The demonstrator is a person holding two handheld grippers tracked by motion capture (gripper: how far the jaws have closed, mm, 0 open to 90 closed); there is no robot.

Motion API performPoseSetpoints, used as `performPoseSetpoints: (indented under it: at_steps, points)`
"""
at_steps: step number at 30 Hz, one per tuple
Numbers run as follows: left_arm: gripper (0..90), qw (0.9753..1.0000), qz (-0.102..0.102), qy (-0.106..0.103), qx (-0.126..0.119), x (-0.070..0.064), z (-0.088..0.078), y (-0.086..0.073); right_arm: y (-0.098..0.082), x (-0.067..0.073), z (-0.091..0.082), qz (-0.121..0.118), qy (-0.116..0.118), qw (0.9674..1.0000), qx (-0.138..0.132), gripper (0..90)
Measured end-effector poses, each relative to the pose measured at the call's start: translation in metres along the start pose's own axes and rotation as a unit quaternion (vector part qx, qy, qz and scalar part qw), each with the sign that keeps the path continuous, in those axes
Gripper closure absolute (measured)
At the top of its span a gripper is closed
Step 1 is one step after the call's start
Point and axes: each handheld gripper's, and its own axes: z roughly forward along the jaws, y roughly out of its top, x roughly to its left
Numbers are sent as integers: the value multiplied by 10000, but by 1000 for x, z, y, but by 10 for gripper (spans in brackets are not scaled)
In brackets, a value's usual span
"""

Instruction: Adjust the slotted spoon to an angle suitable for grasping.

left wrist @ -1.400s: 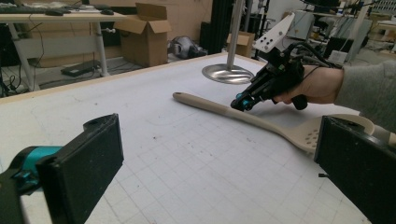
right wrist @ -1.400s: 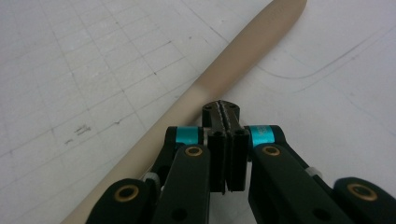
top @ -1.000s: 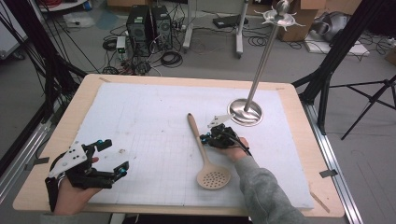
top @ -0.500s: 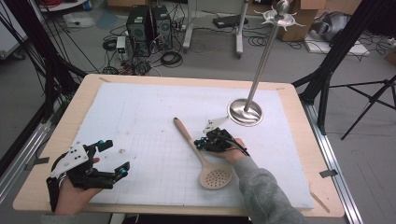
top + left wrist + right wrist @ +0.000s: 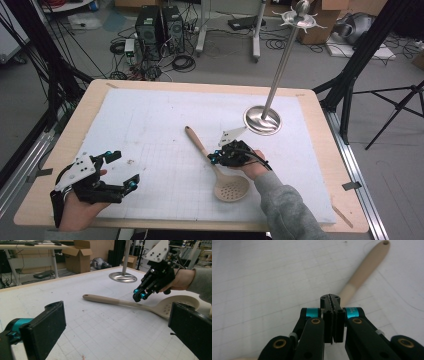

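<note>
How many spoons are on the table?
1: a slotted spoon lies on the white mat, under the shut right gripper, near the metal stand.

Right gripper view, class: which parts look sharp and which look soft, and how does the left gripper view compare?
Right gripper view: the shut right gripper is crisp, the spoon handle behind softens. Left gripper view: its own near pads blur, the metal stand shows a mild sheen.

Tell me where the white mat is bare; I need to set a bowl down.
The far-left stretch of the mat, between the left tongs and the slotted spoon, is bare. It is crowded to the right, where the right tongs sit at the spoon near the stand's round base.
</note>
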Motion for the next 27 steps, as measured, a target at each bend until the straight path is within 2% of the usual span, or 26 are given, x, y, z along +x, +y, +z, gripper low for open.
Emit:
performPoseSetpoints:
  at_steps: [8, 13, 18, 27]
  points:
    - [17, 10000, -12, -33, 42, -1, 4, -1, 1, 14, 0, -238, 216, 9989, 338, 899]
    - [17, 10000, -20, -42, 34, 0, 4, -1, 0, 17, 3, -208, 292, 9979, 548, 899]
    - [18, 10000, -19, -24, 26, 0, 4, -2, -2, 22, 9, -395, 383, 9948, 853, 900]
    - [24, 10000, -15, 14, -5, 1, 3, -2, -5, 19, 4, -378, 397, 9941, 932, 900]
